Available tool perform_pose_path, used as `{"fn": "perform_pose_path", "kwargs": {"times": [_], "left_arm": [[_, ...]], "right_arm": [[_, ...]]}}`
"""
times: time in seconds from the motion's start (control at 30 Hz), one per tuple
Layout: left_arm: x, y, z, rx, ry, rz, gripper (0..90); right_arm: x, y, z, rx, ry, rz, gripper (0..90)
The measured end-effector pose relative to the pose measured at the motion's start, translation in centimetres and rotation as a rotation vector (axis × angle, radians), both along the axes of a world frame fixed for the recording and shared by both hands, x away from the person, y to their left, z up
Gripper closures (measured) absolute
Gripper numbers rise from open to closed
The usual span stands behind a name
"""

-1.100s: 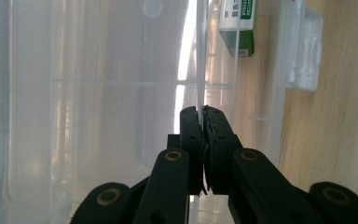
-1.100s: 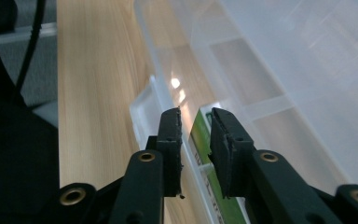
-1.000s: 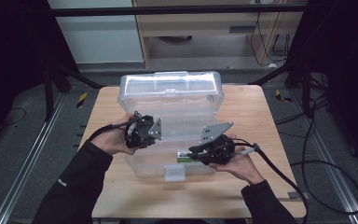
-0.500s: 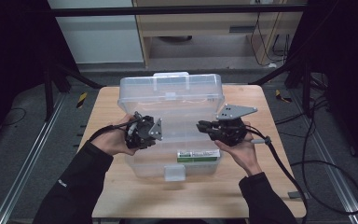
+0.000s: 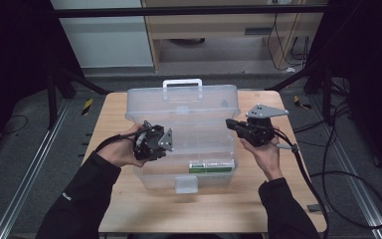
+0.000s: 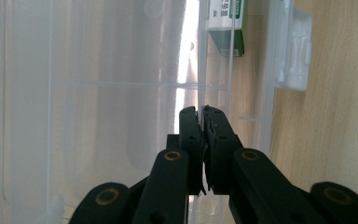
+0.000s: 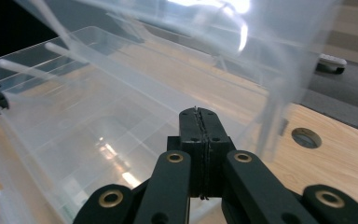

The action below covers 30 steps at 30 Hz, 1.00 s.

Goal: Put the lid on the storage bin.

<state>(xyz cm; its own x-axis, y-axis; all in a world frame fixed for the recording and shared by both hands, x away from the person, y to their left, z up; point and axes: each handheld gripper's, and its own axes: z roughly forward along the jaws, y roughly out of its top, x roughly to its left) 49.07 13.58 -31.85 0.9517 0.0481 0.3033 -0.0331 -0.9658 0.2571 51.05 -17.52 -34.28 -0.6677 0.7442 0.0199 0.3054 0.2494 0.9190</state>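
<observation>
My right gripper (image 5: pixel 233 124) has just pressed its empty jaws together and lifted away to the frame's right, leaving the green-labelled box (image 5: pixel 211 165) in the clear bin (image 5: pixel 181 107) at centre, while my left gripper (image 6: pixel 201 112) pinches the bin's wall.

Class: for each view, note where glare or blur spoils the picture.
High view: evenly lit table, dark surroundings, the clear box sharp. Left gripper view: a bright glare streak down the box wall. Right gripper view: glare on the raised lid.
</observation>
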Motion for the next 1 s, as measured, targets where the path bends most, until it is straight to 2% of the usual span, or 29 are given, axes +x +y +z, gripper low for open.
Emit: {"fn": "perform_pose_path", "kwargs": {"times": [0.2,0.4,0.7,1.0], "left_arm": [[-0.3,-0.1,-0.2,0.002,0.000,-0.003,86.2],[-0.4,0.0,-0.3,0.000,-0.013,-0.004,85.7],[-0.4,0.3,-0.5,-0.015,-0.002,-0.002,85.6],[-0.6,0.5,-0.7,-0.035,-0.004,0.000,83.1]], "right_arm": [[0.1,-0.5,-0.1,0.005,0.003,-0.029,90.0],[0.0,-0.7,0.1,0.008,0.007,-0.020,90.0],[-0.6,-1.3,0.0,0.005,0.032,0.000,90.0],[-1.1,-1.7,-0.2,0.008,0.032,0.006,90.0]]}}
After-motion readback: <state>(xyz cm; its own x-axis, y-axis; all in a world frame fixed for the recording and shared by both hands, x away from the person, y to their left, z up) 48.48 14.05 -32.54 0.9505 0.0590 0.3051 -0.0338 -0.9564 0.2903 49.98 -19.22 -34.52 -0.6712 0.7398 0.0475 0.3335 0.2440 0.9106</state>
